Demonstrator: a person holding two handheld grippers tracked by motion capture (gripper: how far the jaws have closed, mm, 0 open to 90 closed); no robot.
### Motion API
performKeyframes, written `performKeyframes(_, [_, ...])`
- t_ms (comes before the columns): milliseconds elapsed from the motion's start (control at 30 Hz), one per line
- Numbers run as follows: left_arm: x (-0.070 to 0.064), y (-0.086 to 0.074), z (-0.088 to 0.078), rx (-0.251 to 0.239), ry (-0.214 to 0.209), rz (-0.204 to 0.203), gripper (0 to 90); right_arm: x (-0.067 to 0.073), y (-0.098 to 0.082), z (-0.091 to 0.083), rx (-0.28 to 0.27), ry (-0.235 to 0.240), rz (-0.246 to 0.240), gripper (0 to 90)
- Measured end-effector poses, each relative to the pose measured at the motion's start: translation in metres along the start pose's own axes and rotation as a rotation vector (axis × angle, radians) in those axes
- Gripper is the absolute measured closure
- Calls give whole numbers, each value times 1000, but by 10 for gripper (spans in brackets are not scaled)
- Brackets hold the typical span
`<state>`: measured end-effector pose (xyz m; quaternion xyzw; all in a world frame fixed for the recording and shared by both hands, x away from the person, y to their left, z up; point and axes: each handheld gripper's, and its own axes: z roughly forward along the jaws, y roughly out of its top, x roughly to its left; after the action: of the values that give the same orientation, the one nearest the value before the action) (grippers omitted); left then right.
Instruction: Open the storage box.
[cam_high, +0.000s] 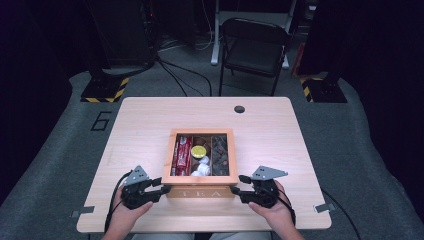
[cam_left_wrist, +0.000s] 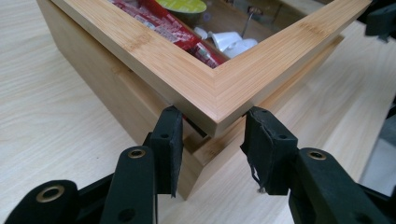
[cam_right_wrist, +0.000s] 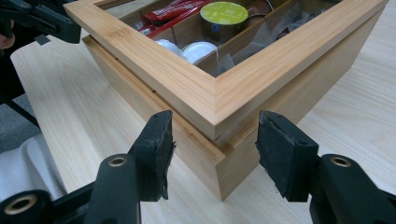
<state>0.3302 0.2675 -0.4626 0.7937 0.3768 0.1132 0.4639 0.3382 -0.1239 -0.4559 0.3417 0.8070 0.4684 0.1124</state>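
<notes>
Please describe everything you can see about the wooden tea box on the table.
The wooden tea box looks like light bamboo, with "TEA" on its front. It sits on the table near the person's edge. Its framed lid has a clear pane and seems lifted slightly, with a gap at both near corners. Inside lie red packets, a yellow-topped pod, white pods and dark sachets. The left gripper and right gripper each straddle a corner, fingers apart from the wood.

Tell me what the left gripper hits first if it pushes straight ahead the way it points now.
The left gripper would probably meet the near corner of the wooden tea box first: its open jaws straddle that corner, where the glass-topped lid overhangs the base. The gap looks small, but depth is hard to judge.
</notes>
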Motion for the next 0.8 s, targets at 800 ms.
performKeyframes(800, [4, 29, -10, -6, -20, -32, 546, -3, 27, 1, 8, -2, 13, 491])
